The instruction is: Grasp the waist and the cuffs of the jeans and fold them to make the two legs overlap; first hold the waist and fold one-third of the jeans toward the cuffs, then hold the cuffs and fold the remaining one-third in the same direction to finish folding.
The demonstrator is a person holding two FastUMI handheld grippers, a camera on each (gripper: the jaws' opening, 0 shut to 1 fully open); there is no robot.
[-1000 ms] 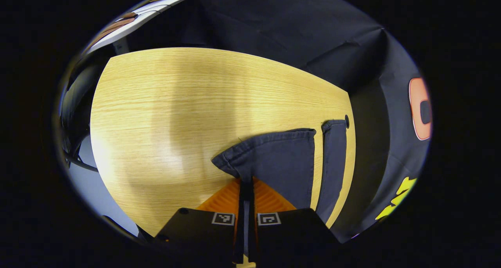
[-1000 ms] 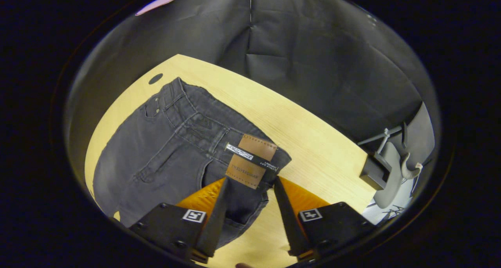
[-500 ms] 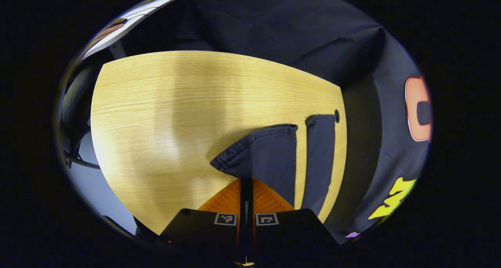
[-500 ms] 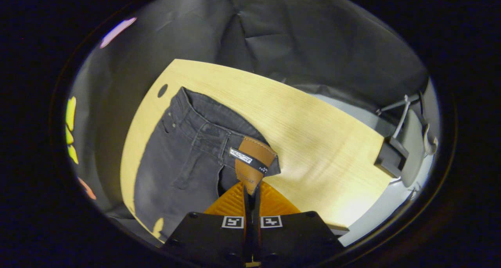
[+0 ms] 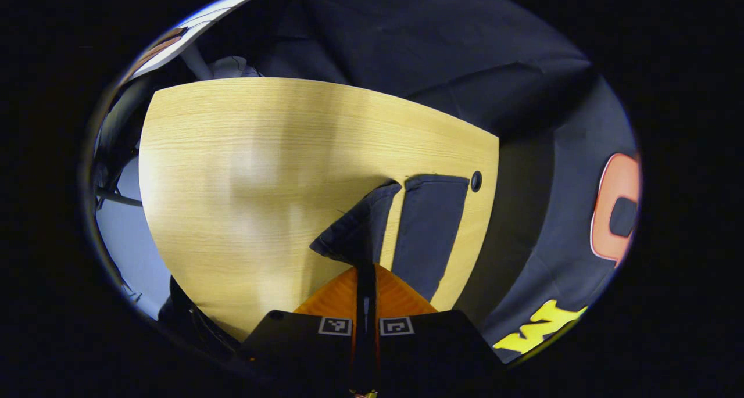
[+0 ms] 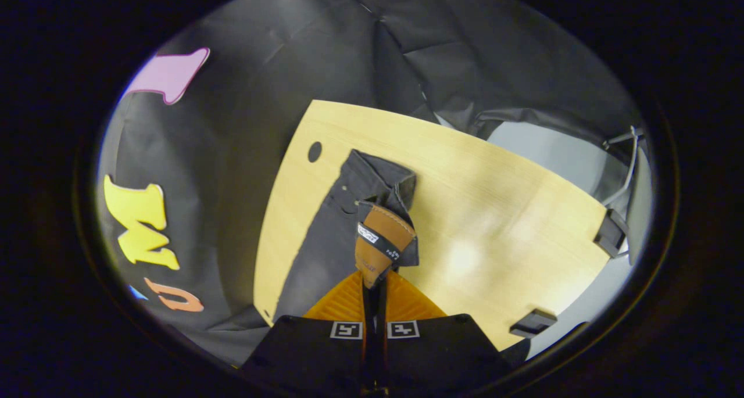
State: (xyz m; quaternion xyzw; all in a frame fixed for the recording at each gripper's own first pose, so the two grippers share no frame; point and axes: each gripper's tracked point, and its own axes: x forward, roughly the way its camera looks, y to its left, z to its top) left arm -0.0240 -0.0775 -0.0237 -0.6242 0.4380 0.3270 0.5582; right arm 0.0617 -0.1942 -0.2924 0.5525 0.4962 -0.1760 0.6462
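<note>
Jaws of left gripper pinched on near cuff; right gripper jaws clamped on waist at leather patch. Jeans lifted at near edge, rest on desk. Denim soft, heavyish, drapes; grip thick hems.

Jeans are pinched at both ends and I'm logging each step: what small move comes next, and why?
Probably carry both grips sideways over the flat leg. The left gripper holds the lifted cuff, the right gripper holds the waist by its leather patch; the legs do not yet overlap.
</note>
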